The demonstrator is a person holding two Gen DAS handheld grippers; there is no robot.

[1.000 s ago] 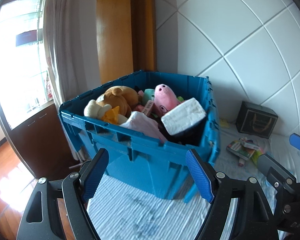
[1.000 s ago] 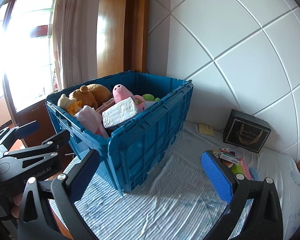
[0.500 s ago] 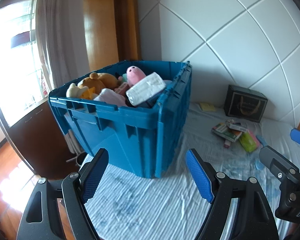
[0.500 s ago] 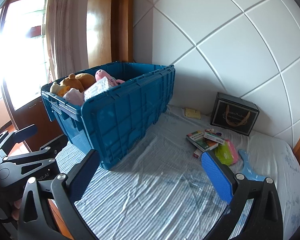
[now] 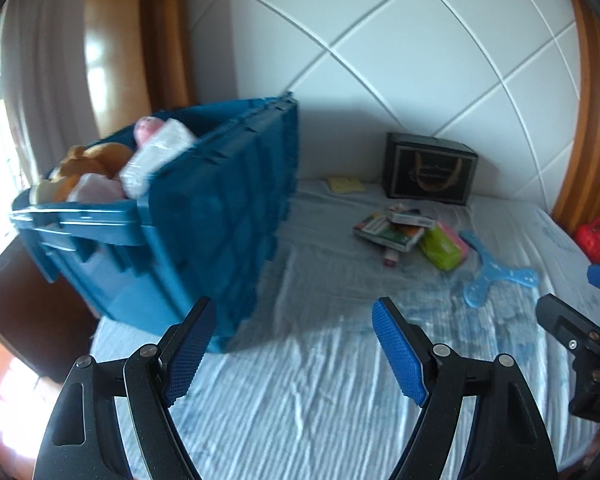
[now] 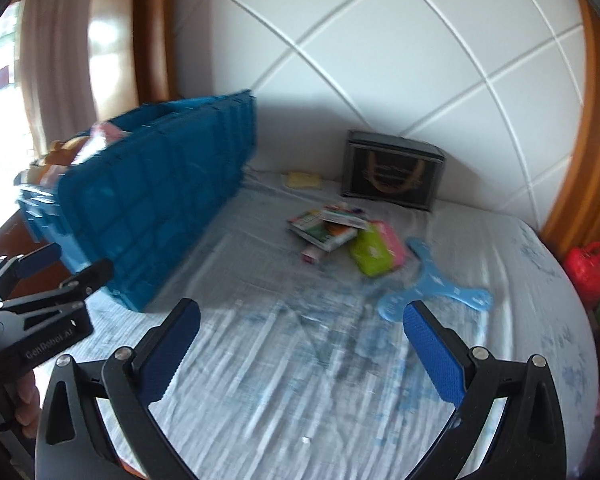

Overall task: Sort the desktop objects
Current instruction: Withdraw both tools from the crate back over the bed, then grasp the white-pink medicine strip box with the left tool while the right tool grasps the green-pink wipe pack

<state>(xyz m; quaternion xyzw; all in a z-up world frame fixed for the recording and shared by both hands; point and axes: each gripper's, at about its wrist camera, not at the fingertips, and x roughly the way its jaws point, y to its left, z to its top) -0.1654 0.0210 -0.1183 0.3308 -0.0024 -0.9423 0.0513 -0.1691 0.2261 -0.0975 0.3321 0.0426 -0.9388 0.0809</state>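
A blue crate (image 5: 204,236) full of plush toys stands at the left of the cloth-covered surface; it also shows in the right wrist view (image 6: 152,200). A small pile lies at mid right: colourful boxes (image 5: 388,230), a green packet (image 5: 440,250) and a light-blue three-armed plastic piece (image 5: 488,276). The same boxes (image 6: 324,228), packet (image 6: 372,254) and blue piece (image 6: 436,288) show in the right wrist view. My left gripper (image 5: 294,346) is open and empty above the cloth. My right gripper (image 6: 300,348) is open and empty, short of the pile.
A black box with gold print (image 5: 430,168) stands against the white padded wall, with a yellow pad (image 5: 346,184) beside it. A red object (image 6: 588,268) sits past the right edge. The striped cloth (image 6: 280,380) lies bare in front of both grippers.
Both views have swung right, away from the blue crate and toward the pile of small objects. Both grippers stay open and empty.
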